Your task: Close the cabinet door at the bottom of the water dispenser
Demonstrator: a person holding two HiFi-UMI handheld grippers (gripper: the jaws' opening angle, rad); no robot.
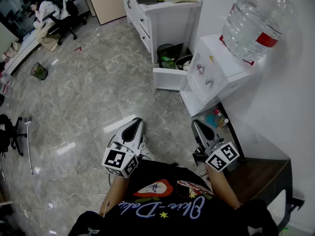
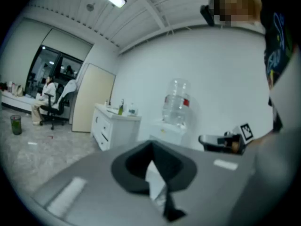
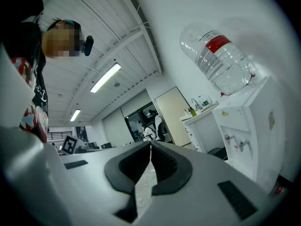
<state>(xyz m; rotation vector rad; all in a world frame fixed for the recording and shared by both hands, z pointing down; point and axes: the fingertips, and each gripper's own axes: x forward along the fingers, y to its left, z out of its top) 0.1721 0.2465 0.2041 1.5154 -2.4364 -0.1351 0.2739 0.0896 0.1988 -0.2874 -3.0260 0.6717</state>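
Note:
The white water dispenser (image 1: pixel 216 68) stands against the right wall with a clear bottle (image 1: pixel 256 23) on top. Its bottom cabinet door (image 1: pixel 197 103) stands swung open, and small colourful items (image 1: pixel 217 118) show inside. My left gripper (image 1: pixel 134 127) and right gripper (image 1: pixel 197 126) are held close to my body, short of the dispenser, both shut and empty. The left gripper view shows the dispenser (image 2: pixel 170 132) ahead beyond the shut left gripper (image 2: pixel 151 146). In the right gripper view the dispenser (image 3: pixel 249 126) rises at the right of the shut right gripper (image 3: pixel 150 146).
A white sideboard (image 1: pixel 162 14) stands beyond the dispenser with an open compartment holding bins (image 1: pixel 170 59). A dark wooden table (image 1: pixel 256 176) is at my right. On the marble floor are a green bin (image 1: pixel 39 71) and an office chair (image 1: pixel 10 132). A person (image 1: pixel 47 11) sits far left.

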